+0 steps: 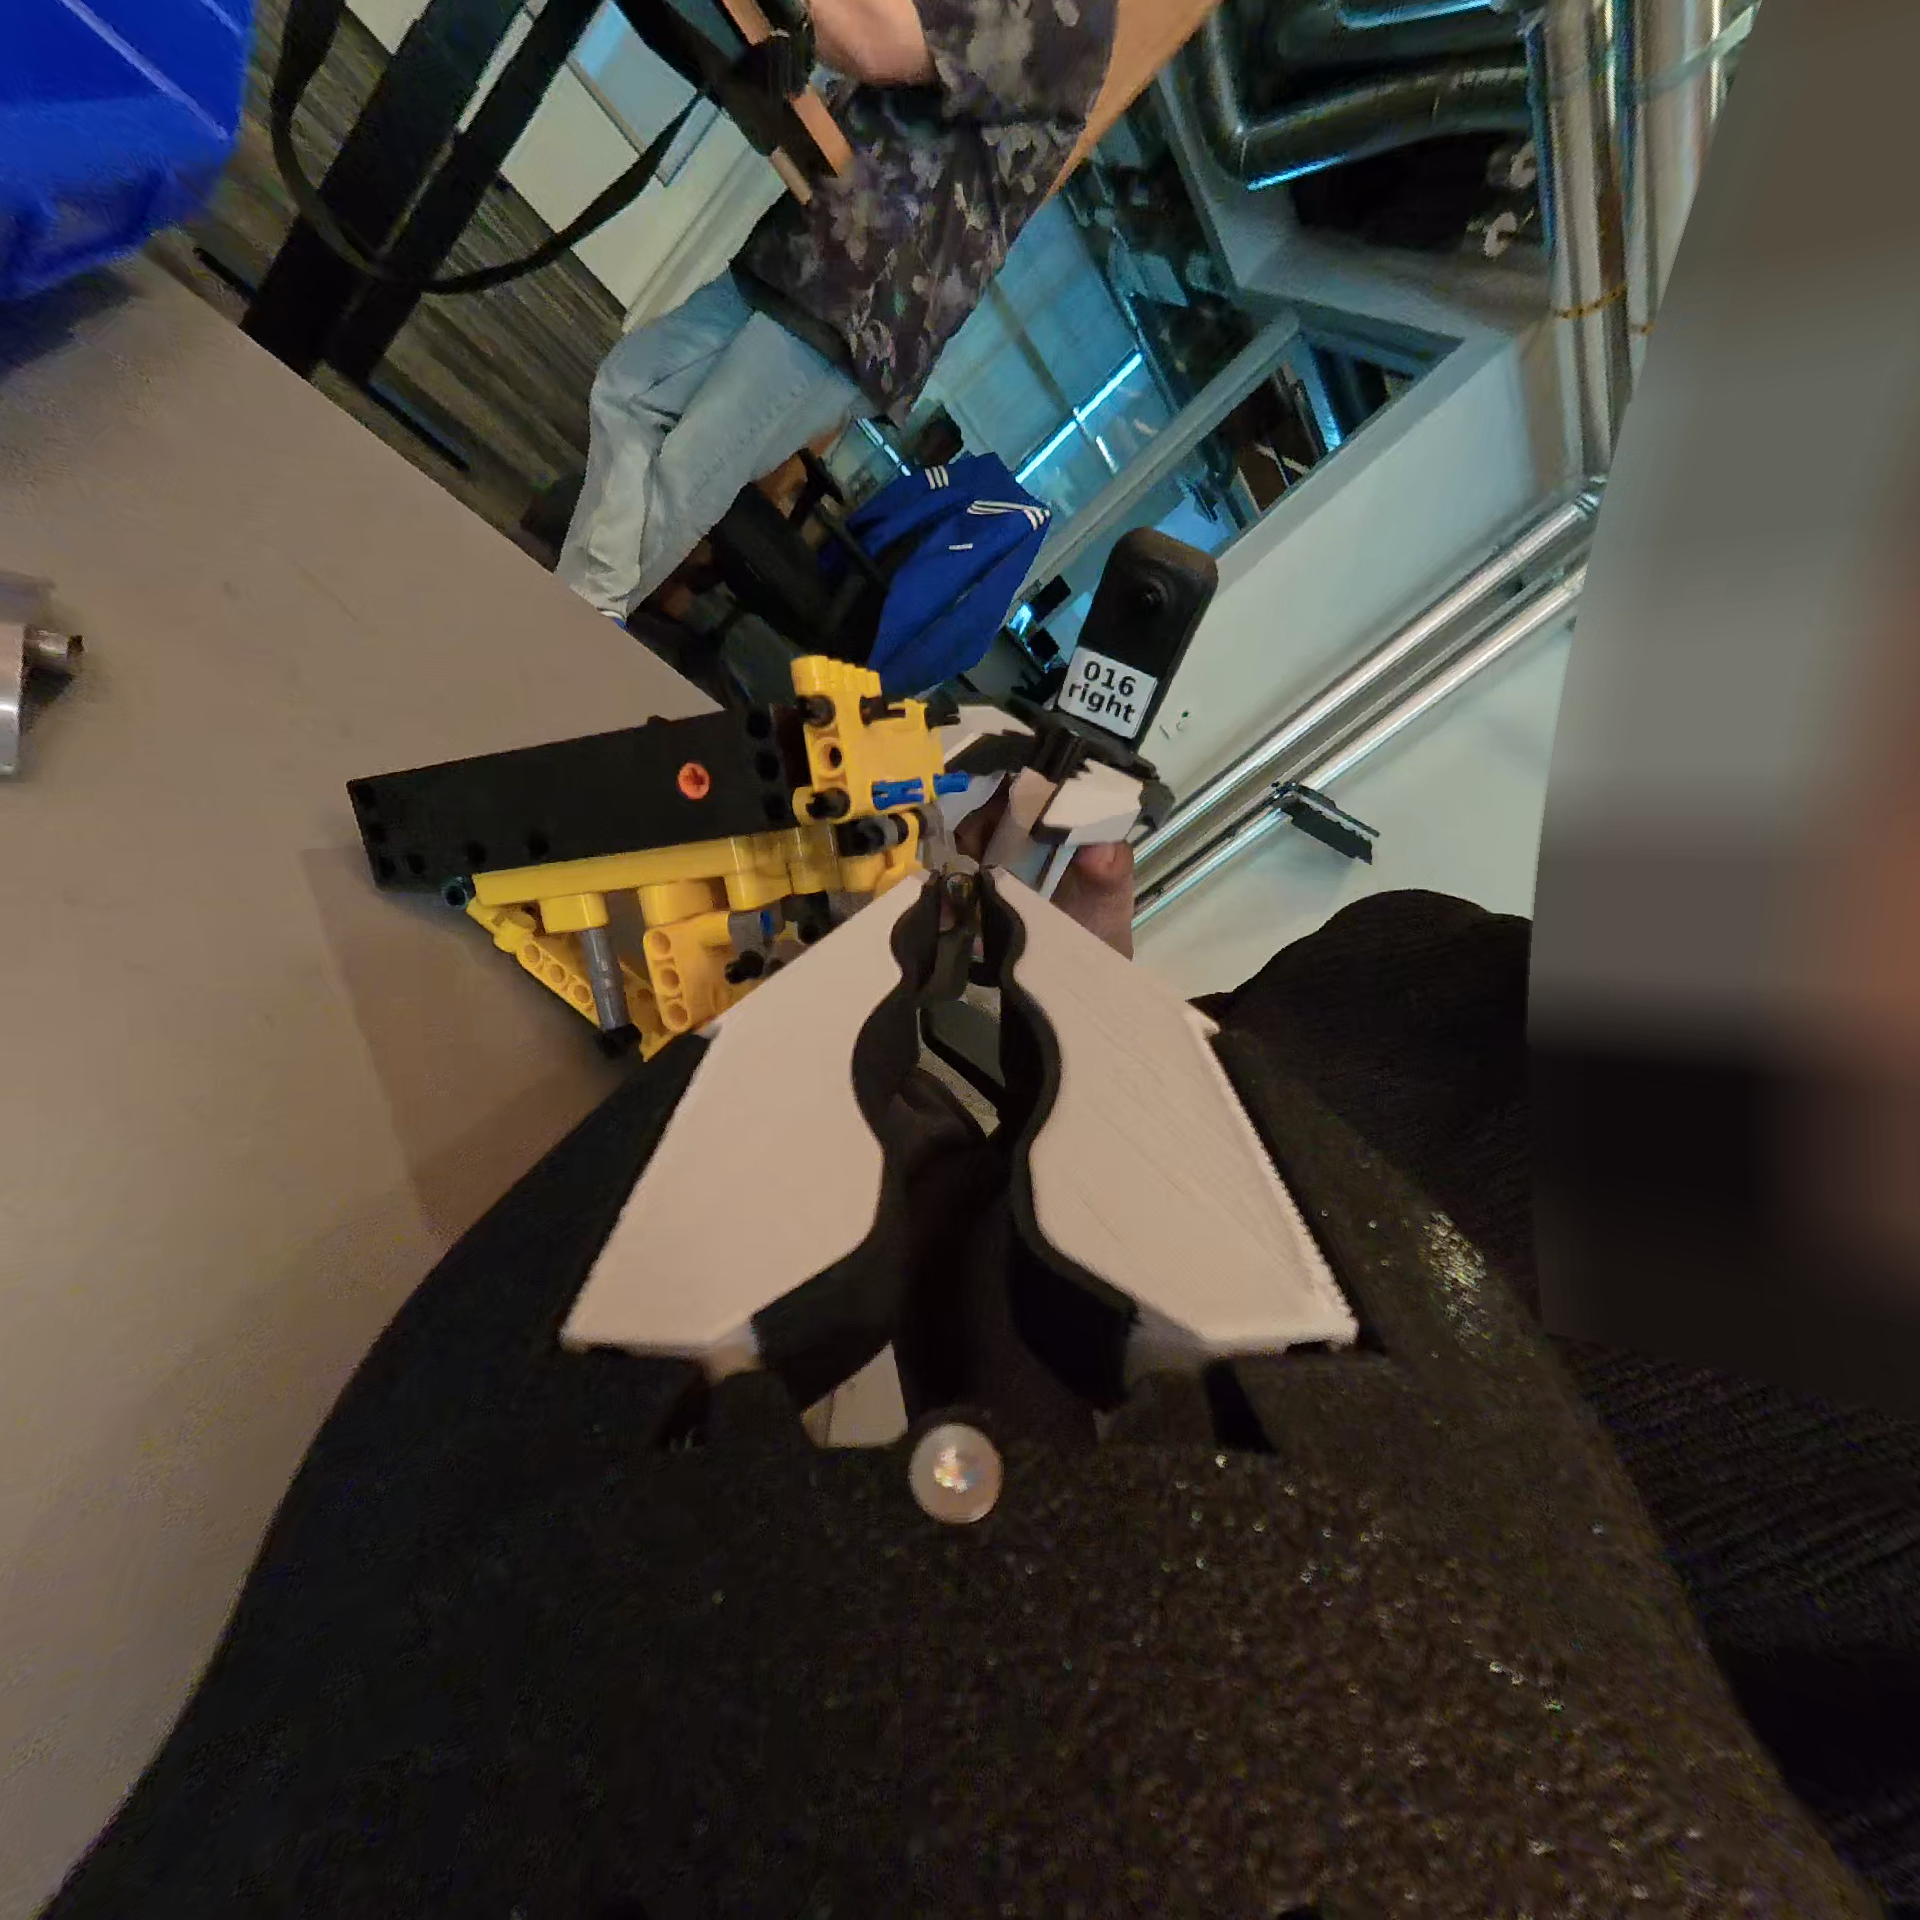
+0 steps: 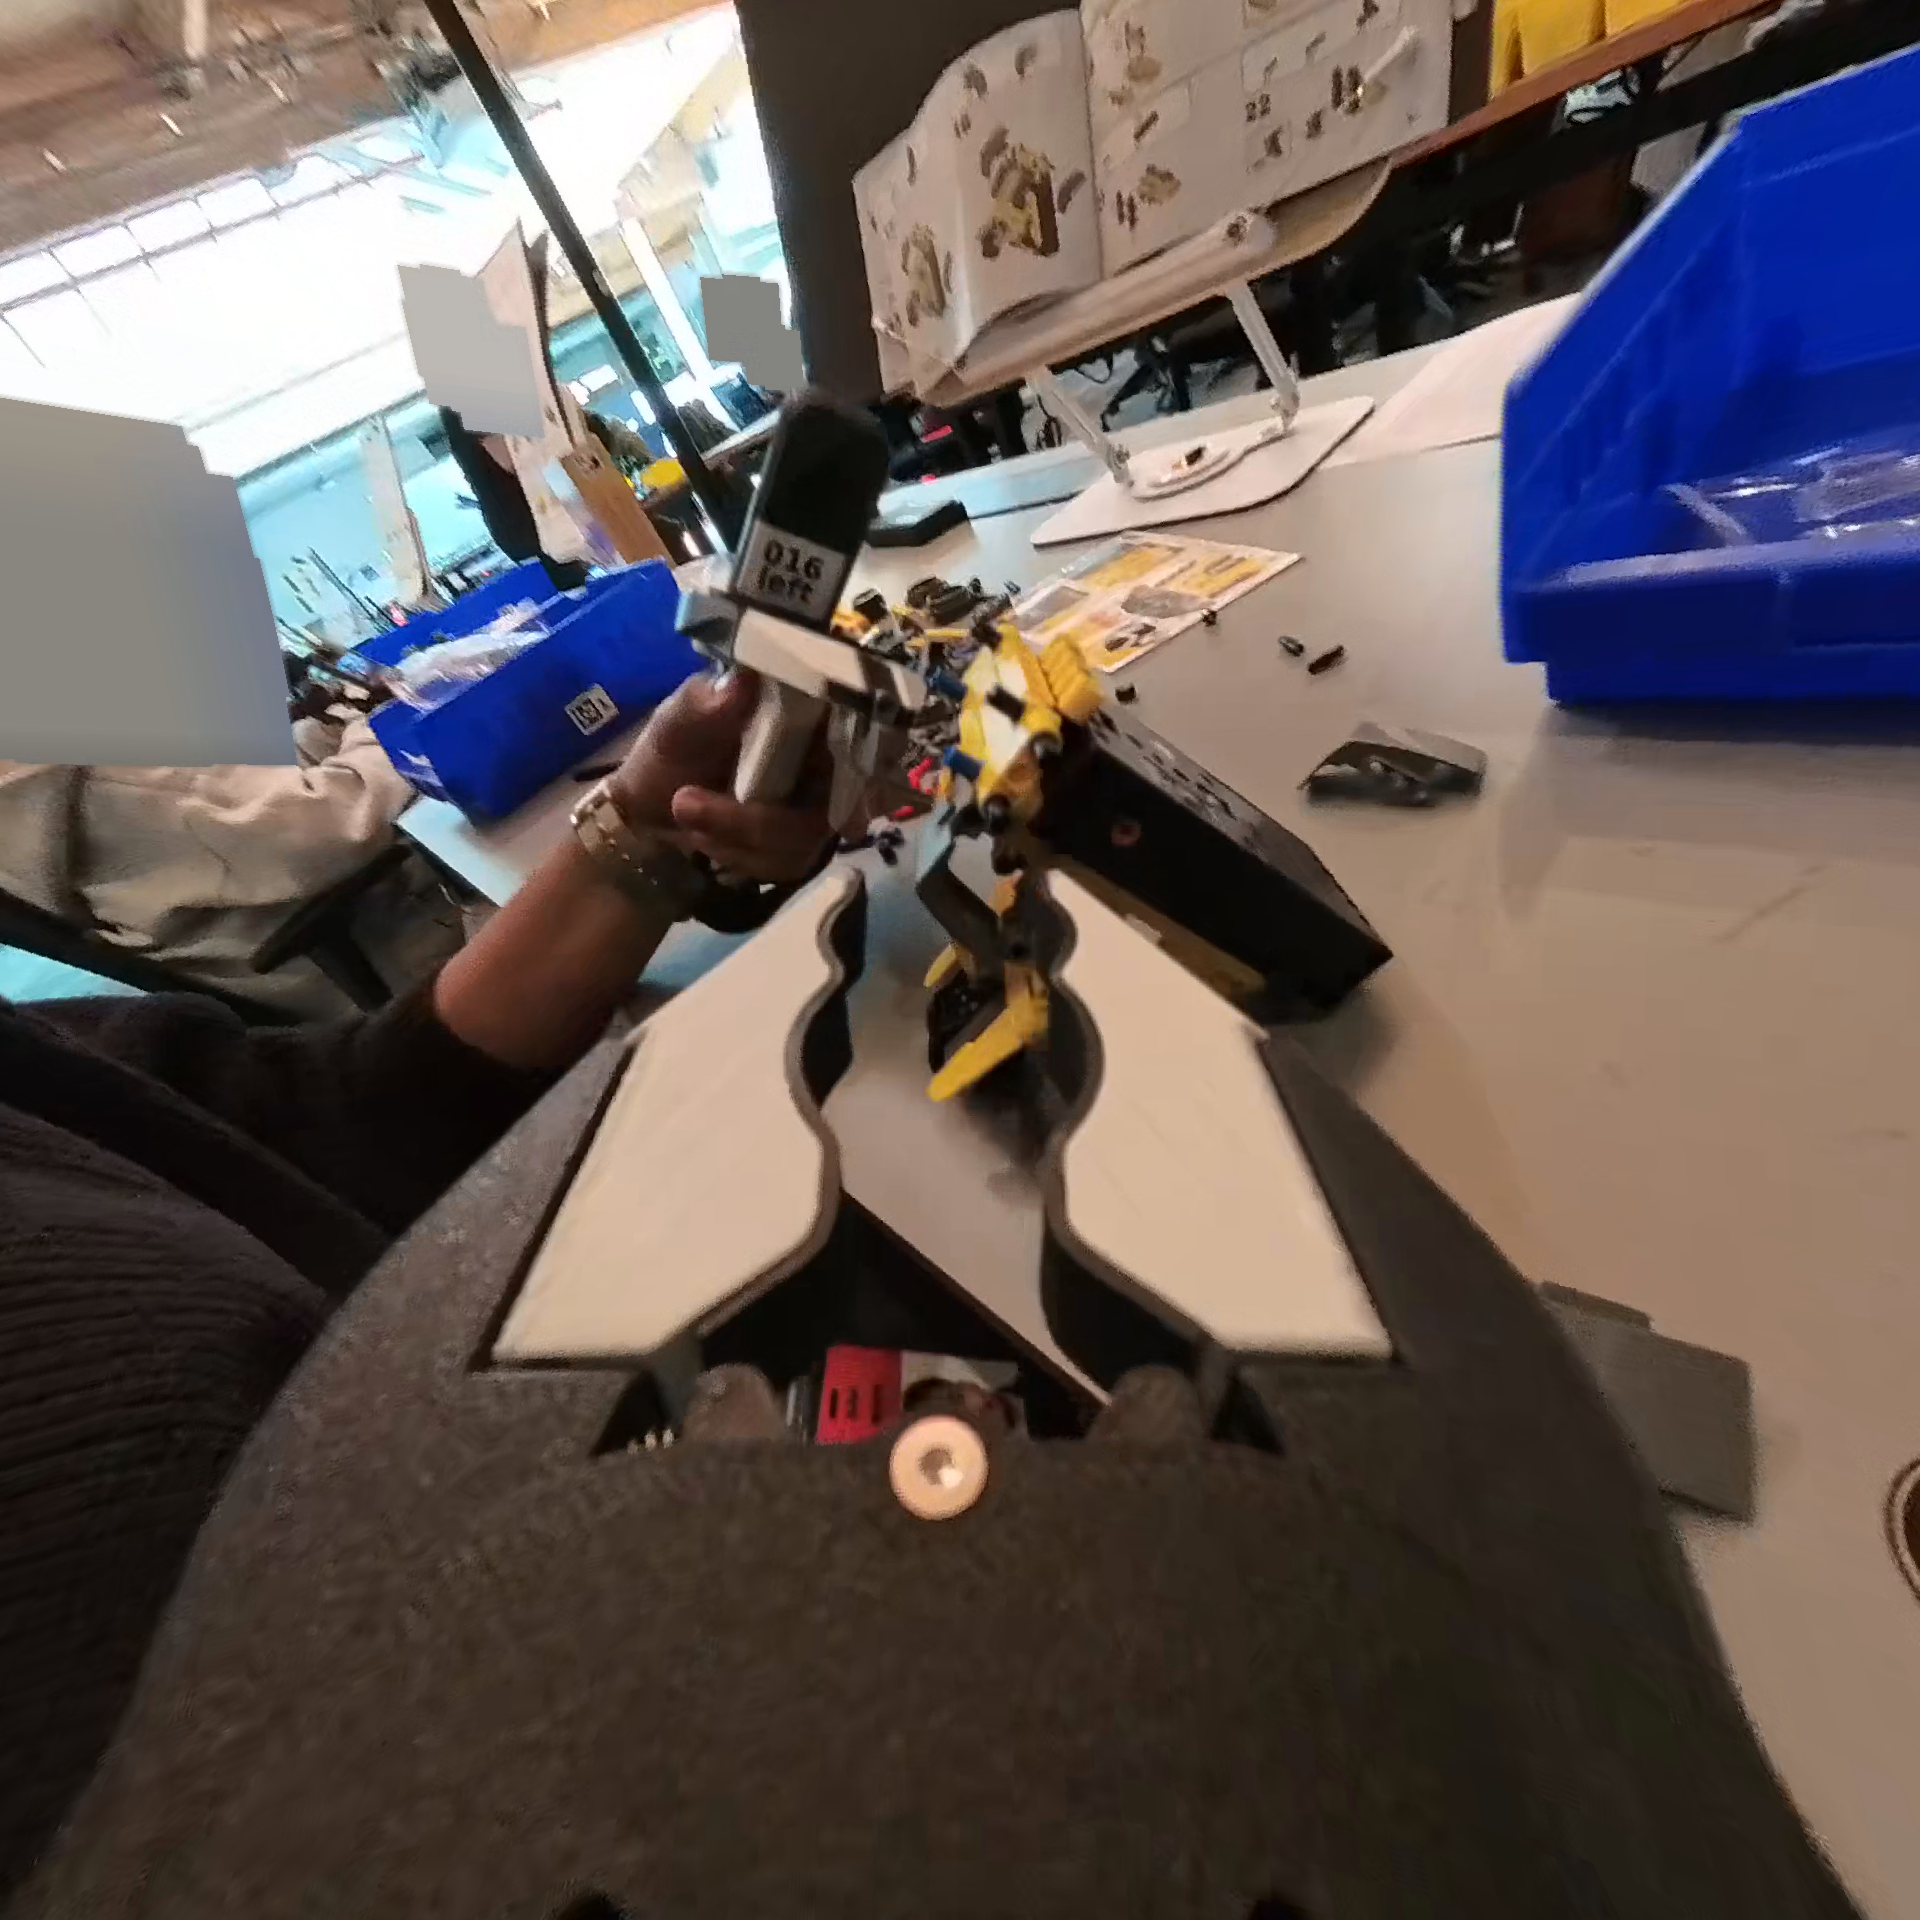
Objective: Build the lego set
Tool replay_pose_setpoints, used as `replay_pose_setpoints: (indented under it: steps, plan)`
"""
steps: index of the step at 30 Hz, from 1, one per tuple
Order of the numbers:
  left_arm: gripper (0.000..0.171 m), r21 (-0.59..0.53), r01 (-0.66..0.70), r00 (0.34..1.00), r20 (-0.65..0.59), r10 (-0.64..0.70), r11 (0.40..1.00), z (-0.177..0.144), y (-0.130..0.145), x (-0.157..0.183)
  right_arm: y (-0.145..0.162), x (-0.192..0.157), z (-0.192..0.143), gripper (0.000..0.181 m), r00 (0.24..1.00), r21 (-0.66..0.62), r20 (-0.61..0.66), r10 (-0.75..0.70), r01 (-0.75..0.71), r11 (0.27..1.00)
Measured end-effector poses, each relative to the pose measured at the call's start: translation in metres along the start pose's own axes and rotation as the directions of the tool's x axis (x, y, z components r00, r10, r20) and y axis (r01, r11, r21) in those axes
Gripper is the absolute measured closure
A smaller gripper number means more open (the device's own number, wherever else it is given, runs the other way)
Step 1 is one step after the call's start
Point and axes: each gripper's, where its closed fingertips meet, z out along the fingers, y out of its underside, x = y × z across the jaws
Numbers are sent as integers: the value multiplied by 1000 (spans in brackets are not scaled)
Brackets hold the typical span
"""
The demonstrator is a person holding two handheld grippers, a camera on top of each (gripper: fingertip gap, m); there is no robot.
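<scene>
1. In the left wrist view, the left tool (image 1: 958, 894) was clenched, its white fingers (image 1: 790, 1091) meeting at the tips on a small dark piece I could not make out.
2. Just beyond those tips sat the yellow and black brick model (image 1: 665, 831), lying on the grey table (image 1: 208, 727) near its edge.
3. The right tool (image 1: 1039, 821) showed on the far side of the model, close to its yellow end, with a black camera (image 1: 1148, 613) rising above it.
4. A blue bin (image 1: 94, 125) lay blurred in the upper left corner, and a person in pale jeans (image 1: 686, 416) sat behind the table.
5. In the right wrist view, the right tool (image 2: 951, 899) was released, its fingers (image 2: 727, 1122) spread wide with a yellow and black arm of the brick model (image 2: 1091, 810) standing between them, closer to the right finger; whether it touched I could not tell.
6. The left tool (image 2: 894, 717), held in a hand (image 2: 707, 790) with a wristwatch, met the model's upper yellow end.
7. Loose small parts (image 2: 1311, 652) and a printed leaflet (image 2: 1153, 587) lay on the table (image 2: 1558, 987) beyond, with an open instruction book (image 2: 1122, 145) on a stand and a blue bin (image 2: 1745, 416) to the right.
8. A dark flat piece (image 2: 1392, 769) lay apart from the model on the right.
</scene>
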Motion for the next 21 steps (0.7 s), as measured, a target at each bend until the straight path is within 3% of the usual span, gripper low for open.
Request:
replay_pose_setpoints:
  steps: [8,10,11,12,16,21]
  plan:
    - [165,-23,8,1000,11,-8,1000,5,1,-7,15,-3,35,144,993,-7,80,88,-87,996]
    - [166,-16,18,1000,-2,-18,1000,6,2,-6,13,-3,43,147,990,13,102,102,-104,995]
    - [165,-19,21,1000,-2,-21,1000,6,3,-6,11,-2,45,156,989,27,103,103,-106,994]
    - [165,-22,20,1000,-2,-20,1000,7,4,-7,9,-1,46,167,991,43,98,95,-100,994]
    - [165,-5,30,999,-28,-30,1000,3,2,-3,4,6,40,168,993,60,98,70,-77,995]
    - [165,-6,28,999,-17,-28,1000,3,6,-3,2,12,32,169,973,12,196,120,-125,992]
